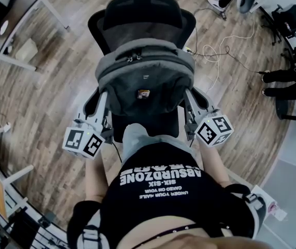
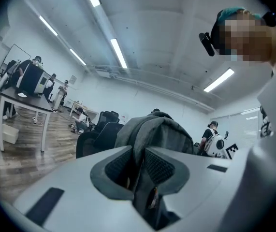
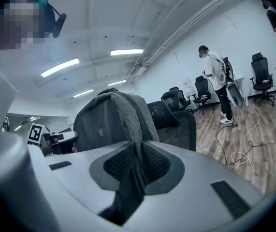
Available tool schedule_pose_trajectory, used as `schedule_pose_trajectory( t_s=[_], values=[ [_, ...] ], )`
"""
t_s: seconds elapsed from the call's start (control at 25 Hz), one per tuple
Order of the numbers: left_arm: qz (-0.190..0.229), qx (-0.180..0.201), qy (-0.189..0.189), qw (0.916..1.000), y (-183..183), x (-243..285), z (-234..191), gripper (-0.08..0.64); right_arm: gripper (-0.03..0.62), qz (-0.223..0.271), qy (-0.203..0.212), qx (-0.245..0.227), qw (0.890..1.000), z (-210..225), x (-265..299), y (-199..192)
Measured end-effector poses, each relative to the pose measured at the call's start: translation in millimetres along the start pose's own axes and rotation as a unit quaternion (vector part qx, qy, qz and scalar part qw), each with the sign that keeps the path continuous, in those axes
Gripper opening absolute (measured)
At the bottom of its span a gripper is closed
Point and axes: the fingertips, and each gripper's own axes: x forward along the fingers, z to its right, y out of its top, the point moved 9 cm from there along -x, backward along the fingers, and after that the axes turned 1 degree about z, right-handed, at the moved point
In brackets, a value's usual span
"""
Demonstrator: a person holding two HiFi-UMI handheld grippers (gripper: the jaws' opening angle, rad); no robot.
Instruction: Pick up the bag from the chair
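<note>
Person's black shirt (image 1: 158,191) fills the head view at 6 o'clock. Grey bag (image 1: 145,77) sits at centre, zip side up, in front of the black mesh chair (image 1: 142,14) back at 12 o'clock; seat hidden beneath it. Left gripper (image 2: 140,164) clenched on a fold of the bag's fabric at its 8 o'clock flank; right gripper (image 3: 138,163) clamped likewise on dark bag material at 4 o'clock. Wood floor (image 1: 49,92) all round; white cable (image 1: 215,51) at 2 o'clock; desk (image 1: 28,4) at 10 o'clock
</note>
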Motion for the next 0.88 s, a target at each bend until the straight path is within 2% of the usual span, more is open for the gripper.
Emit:
schedule_pose_trajectory(
  t_s=[0.36, 0.88],
  values=[
    [-0.001, -0.013, -0.018, 0.9998, 1.6, -3.8, 2.2, 0.086, 0.064, -0.005, -0.006, 0.004, 1.000, -0.9, -0.3, -2.8],
    [-0.027, -0.035, -0.015, 0.9989, -13.2, -6.2, 1.0, 0.086, 0.063, -0.021, -0.019, 0.001, 1.000, 3.2, 0.5, -12.9]
  ],
)
